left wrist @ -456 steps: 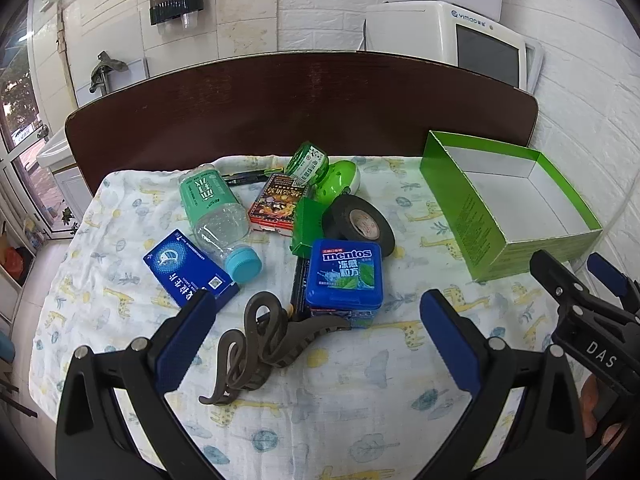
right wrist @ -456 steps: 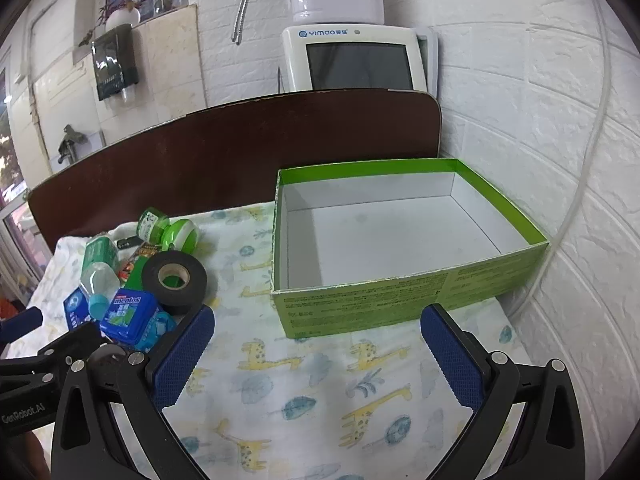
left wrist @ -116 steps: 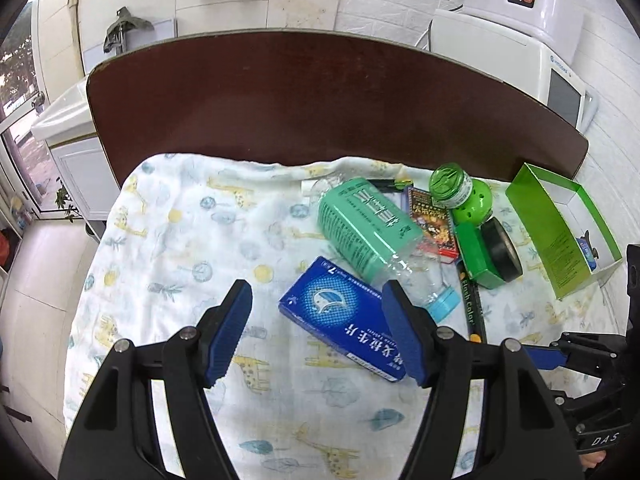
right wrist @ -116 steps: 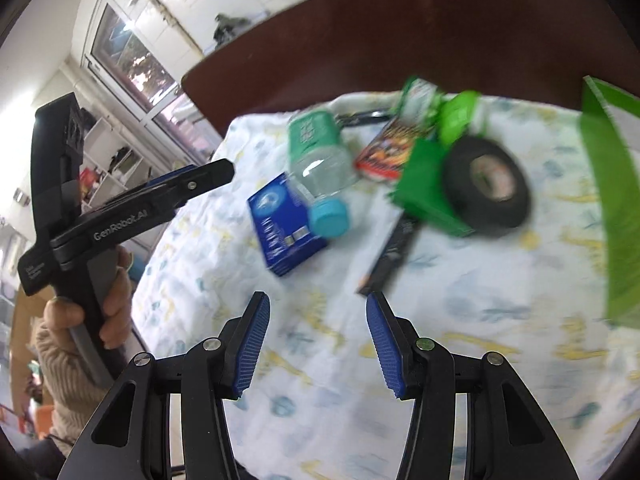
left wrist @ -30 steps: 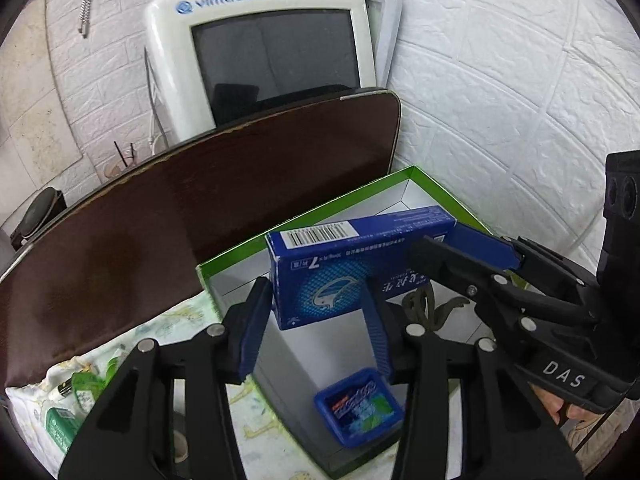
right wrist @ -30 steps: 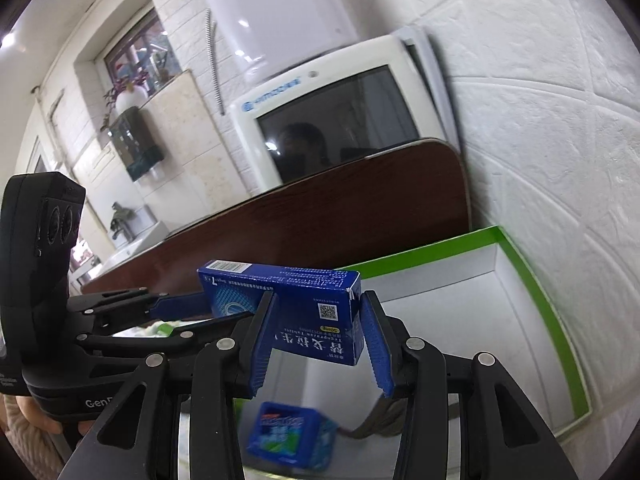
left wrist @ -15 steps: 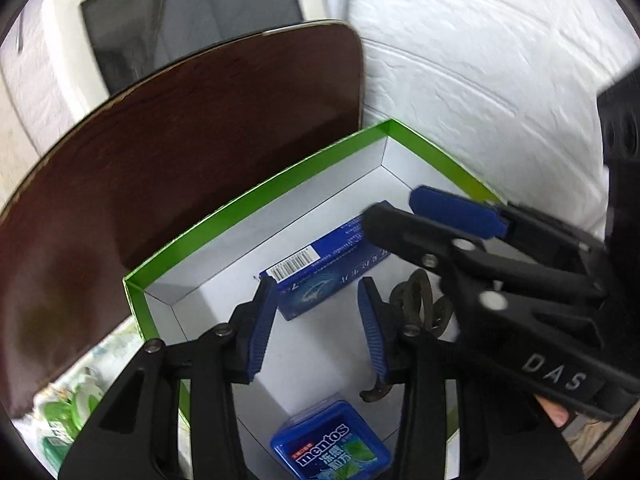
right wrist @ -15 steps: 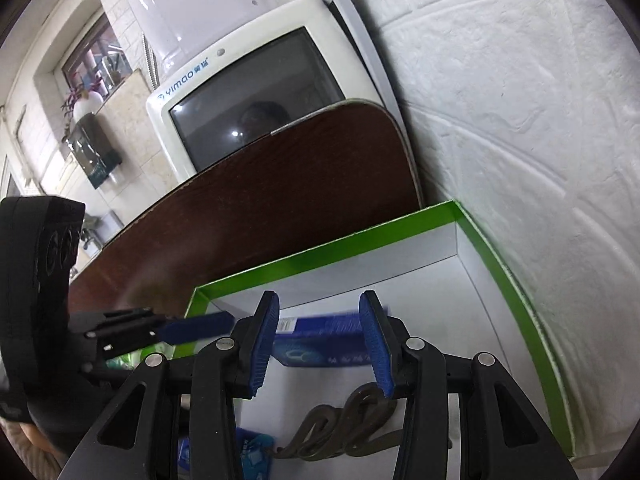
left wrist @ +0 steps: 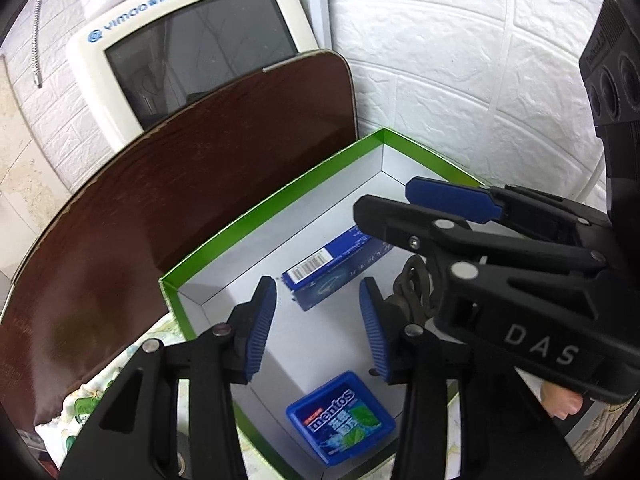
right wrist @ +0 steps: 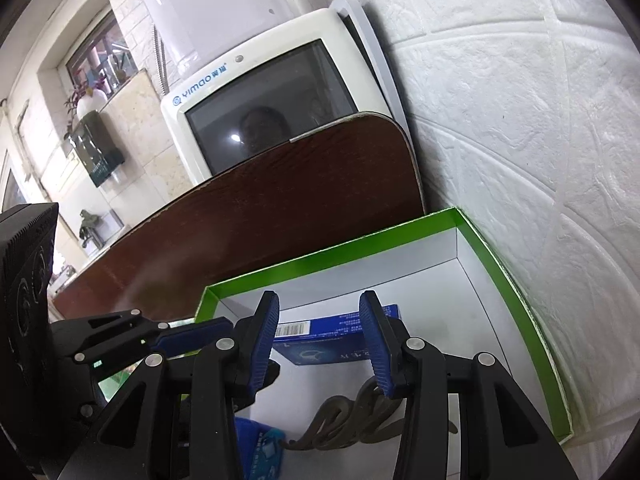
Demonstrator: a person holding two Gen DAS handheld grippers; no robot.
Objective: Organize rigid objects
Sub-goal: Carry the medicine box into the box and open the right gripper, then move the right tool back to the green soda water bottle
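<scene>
In the left wrist view the left gripper (left wrist: 318,320) hangs over the green box (left wrist: 256,216), its fingers apart with nothing between them; the right gripper (left wrist: 400,208) reaches in from the right edge, also holding nothing. The blue carton (left wrist: 332,276) lies on the box floor near the back wall, barcode end towards the camera, beside a dark hair claw (left wrist: 416,288), with the mints tin (left wrist: 340,416) nearer the front. The carton looks light and stiff but crushable, best pinched across its flat faces. In the right wrist view the right gripper (right wrist: 320,340) has its fingers apart and empty above the carton (right wrist: 332,344); the claw (right wrist: 352,424) and tin (right wrist: 260,452) lie nearer, inside the box (right wrist: 500,264).
</scene>
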